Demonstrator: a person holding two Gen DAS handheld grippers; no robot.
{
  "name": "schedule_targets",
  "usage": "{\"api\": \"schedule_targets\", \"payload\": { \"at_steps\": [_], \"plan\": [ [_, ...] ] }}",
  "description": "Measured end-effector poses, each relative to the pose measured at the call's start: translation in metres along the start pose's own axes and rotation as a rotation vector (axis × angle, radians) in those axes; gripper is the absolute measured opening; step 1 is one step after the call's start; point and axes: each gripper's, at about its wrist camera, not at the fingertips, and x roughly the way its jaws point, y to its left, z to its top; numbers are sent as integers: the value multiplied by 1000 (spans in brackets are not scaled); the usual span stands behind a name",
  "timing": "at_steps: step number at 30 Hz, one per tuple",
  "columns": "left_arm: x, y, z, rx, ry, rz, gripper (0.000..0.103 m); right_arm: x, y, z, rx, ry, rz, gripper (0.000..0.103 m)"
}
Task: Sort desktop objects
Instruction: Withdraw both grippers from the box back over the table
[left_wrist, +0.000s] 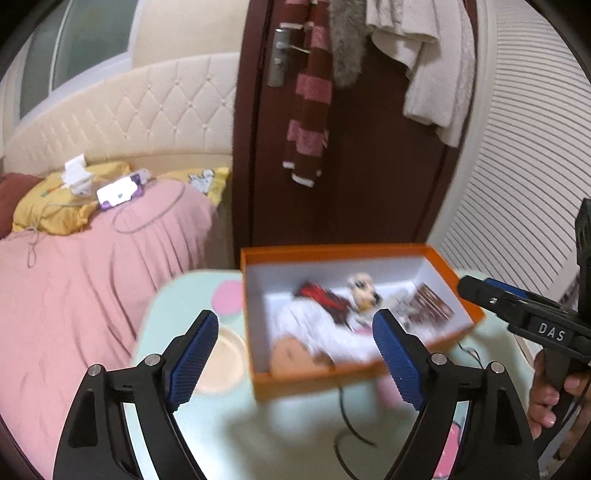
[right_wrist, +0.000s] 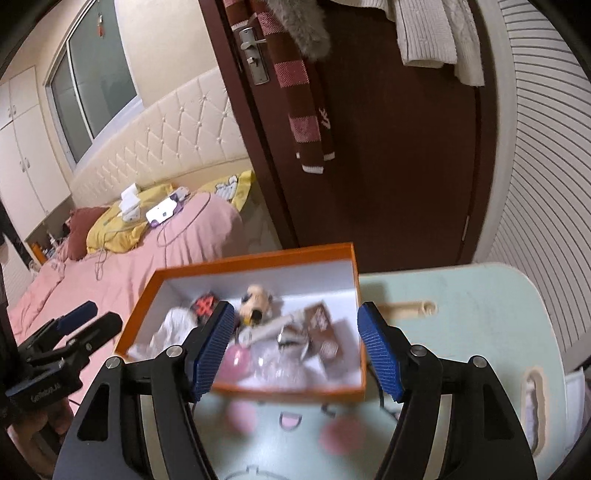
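With both the left gripper (left_wrist: 295, 358) and right gripper (right_wrist: 295, 349) spread and empty, steady the orange box (right_wrist: 255, 392) before reaching for another item.

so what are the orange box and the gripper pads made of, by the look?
Orange box: probably cardboard, matte orange outside and plain white inside; thin, straight walls with sharp folded corners. Blur leaves any coating open.
Pads: blue, finely ribbed, matte, so likely rubber or a soft plastic. The same look shows on the right gripper; hardness can't be judged.
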Motion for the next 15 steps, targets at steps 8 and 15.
{"api": "schedule_targets", "payload": {
  "at_steps": [8, 15],
  "plan": [
    [0, -29, -36, 64, 55, 21, 86, -10, 14, -43, -65, 50, -51, 70],
    [25, -31, -68, 67, 164, 75, 88, 5, 11, -85, -83, 176, -133, 70]
  ]
}}
